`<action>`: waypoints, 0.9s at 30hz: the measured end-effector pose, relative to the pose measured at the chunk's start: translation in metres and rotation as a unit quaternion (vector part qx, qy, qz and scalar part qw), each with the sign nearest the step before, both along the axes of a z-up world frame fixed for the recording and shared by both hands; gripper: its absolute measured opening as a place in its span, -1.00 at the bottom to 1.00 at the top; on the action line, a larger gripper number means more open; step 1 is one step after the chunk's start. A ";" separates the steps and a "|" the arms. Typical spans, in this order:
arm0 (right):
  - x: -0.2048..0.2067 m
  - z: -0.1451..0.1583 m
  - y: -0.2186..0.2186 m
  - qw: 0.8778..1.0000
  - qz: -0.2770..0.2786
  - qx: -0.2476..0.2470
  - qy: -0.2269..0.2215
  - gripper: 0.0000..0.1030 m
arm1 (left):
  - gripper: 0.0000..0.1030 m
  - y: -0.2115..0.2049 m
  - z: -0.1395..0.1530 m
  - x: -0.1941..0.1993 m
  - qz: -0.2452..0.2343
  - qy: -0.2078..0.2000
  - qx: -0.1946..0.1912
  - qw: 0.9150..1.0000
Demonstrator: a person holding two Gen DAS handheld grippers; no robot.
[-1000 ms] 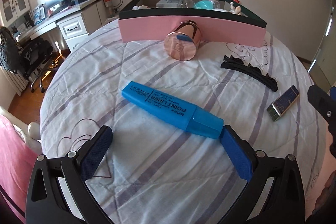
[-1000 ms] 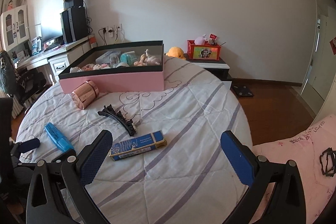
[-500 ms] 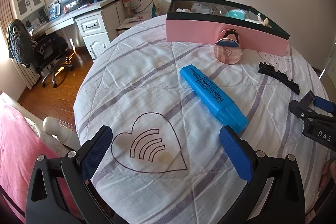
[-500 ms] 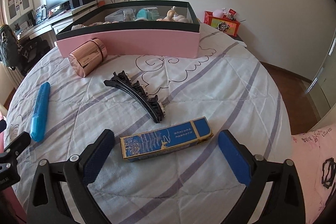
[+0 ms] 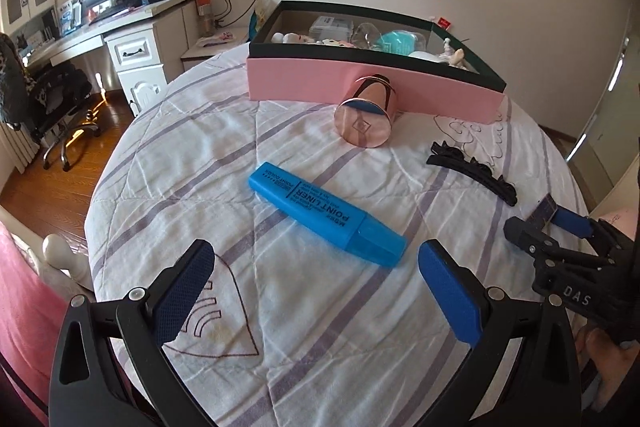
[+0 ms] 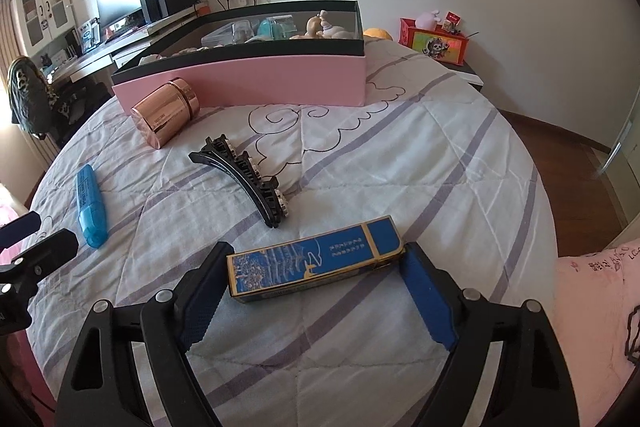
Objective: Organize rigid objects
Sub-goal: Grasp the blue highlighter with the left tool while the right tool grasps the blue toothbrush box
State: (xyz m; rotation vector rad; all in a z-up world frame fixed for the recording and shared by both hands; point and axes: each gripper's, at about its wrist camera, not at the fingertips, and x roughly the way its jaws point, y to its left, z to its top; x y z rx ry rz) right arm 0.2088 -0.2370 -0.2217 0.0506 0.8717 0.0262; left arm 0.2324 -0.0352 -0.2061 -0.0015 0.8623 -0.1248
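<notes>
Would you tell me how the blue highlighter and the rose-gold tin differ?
The blue highlighter is a flat, matte bar with printed lettering; the rose-gold tin is a shiny cylinder. The highlighter lies well clear of the pink box; the tin lies right by its wall. Both rest on their sides.

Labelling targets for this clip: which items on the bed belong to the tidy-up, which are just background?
Job:
blue box, between the closing right jaws
blue highlighter
black hair clip
rose-gold canister
pink storage box

Background:
office chair
desk
red toy box
</notes>
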 end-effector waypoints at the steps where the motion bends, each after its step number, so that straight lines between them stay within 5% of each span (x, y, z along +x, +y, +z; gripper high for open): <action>1: 0.000 0.000 0.000 1.000 0.001 -0.001 0.000 0.65 | 1.00 -0.002 -0.003 0.006 0.000 0.004 0.006 1.000; 4: 0.001 0.000 0.000 1.000 0.001 0.002 0.000 0.65 | 1.00 -0.001 -0.015 0.019 -0.017 0.032 0.002 0.999; 11: 0.006 0.000 0.000 1.000 0.001 0.004 -0.001 0.66 | 1.00 -0.014 -0.021 0.030 -0.017 0.026 0.034 0.999; 20: 0.006 0.002 0.001 1.000 0.008 0.010 -0.005 0.66 | 1.00 0.033 -0.018 0.015 0.063 0.005 0.051 0.997; 23: 0.007 0.002 0.002 1.000 0.008 0.009 -0.006 0.66 | 0.71 0.040 -0.019 0.014 0.062 -0.003 0.034 0.998; 27: 0.007 0.002 0.002 1.000 0.010 0.008 -0.005 0.66 | 0.07 0.032 -0.018 0.017 0.027 -0.017 0.035 0.999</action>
